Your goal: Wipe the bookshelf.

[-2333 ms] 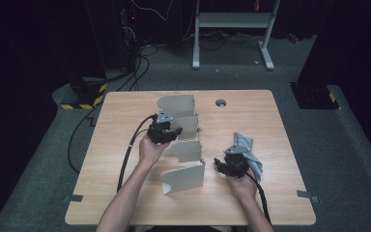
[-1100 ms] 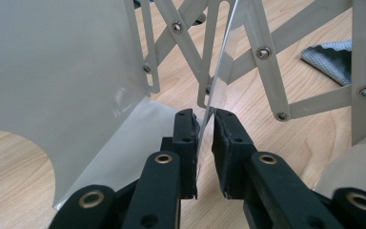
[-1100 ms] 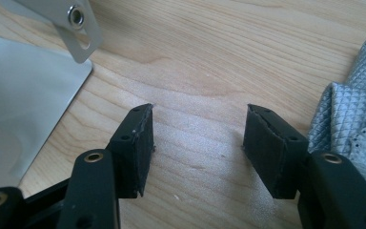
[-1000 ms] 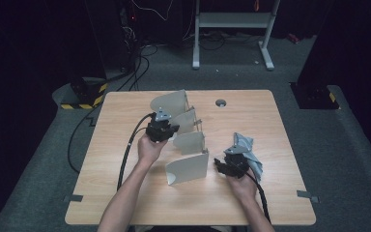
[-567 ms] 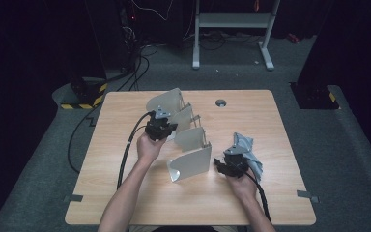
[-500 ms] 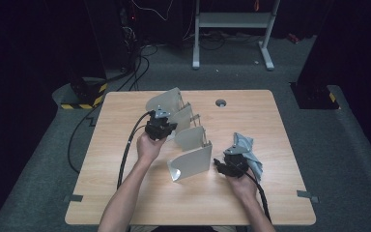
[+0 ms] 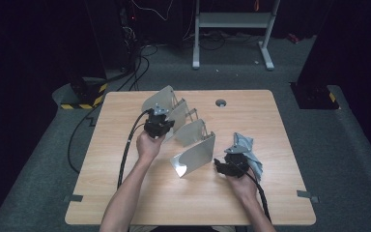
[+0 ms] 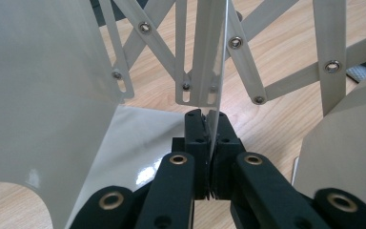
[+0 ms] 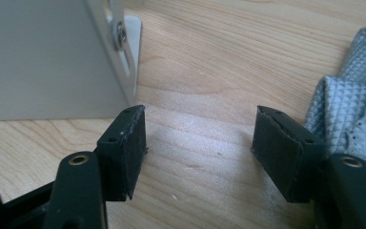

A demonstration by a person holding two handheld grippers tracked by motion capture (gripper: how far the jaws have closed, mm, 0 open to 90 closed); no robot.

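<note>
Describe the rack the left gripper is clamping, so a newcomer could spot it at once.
On the light wooden table, look to the middle: a pale grey expandable metal rack of upright plates joined by riveted scissor bars. The left gripper pinches one plate. Unlike the soft quilted grey cloth at right, it is rigid and shiny.

No readable text, labels, brand names or numbers appear on the expanding metal rack [image 7: 183, 133], the grey cloth [image 7: 249, 152] or the table [image 7: 125, 203].

A pale grey expandable file rack [image 7: 186, 130], four upright panels joined by riveted scissor slats, stands stretched diagonally across the worktop's [image 7: 125, 193] middle.
</note>
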